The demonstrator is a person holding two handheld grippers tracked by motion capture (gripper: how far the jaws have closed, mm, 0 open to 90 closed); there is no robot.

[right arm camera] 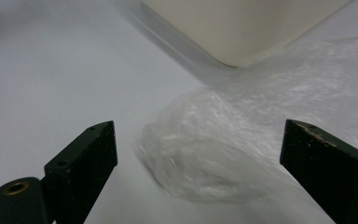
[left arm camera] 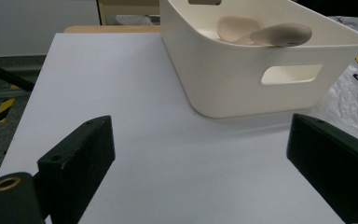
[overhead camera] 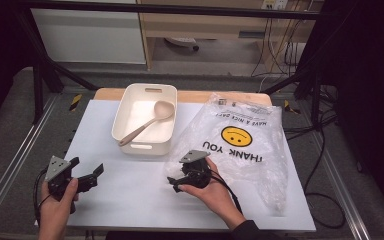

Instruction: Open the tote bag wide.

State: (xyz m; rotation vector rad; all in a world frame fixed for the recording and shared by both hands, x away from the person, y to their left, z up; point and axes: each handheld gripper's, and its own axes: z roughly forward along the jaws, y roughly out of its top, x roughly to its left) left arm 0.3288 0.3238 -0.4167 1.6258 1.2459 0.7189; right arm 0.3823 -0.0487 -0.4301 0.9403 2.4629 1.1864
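A cream plastic bin (overhead camera: 144,118) (left arm camera: 242,70) stands at the back middle of the white table, with a beige ladle (overhead camera: 147,121) (left arm camera: 265,31) lying in it. To its right lies a clear plastic bag (overhead camera: 240,145) (right arm camera: 223,149) printed with a yellow smiley and "THANK YOU". My left gripper (overhead camera: 94,175) (left arm camera: 200,168) is open, low at the front left, empty, facing the bin. My right gripper (overhead camera: 172,182) (right arm camera: 198,158) is open at the bag's near left corner; that crumpled corner lies between its jaws, untouched.
The white table (overhead camera: 130,200) has bare surface in front of the bin and between the two hands. Black frame bars (overhead camera: 45,65) and cables (overhead camera: 325,150) run beside the table. A shelf unit (overhead camera: 205,25) stands behind it.
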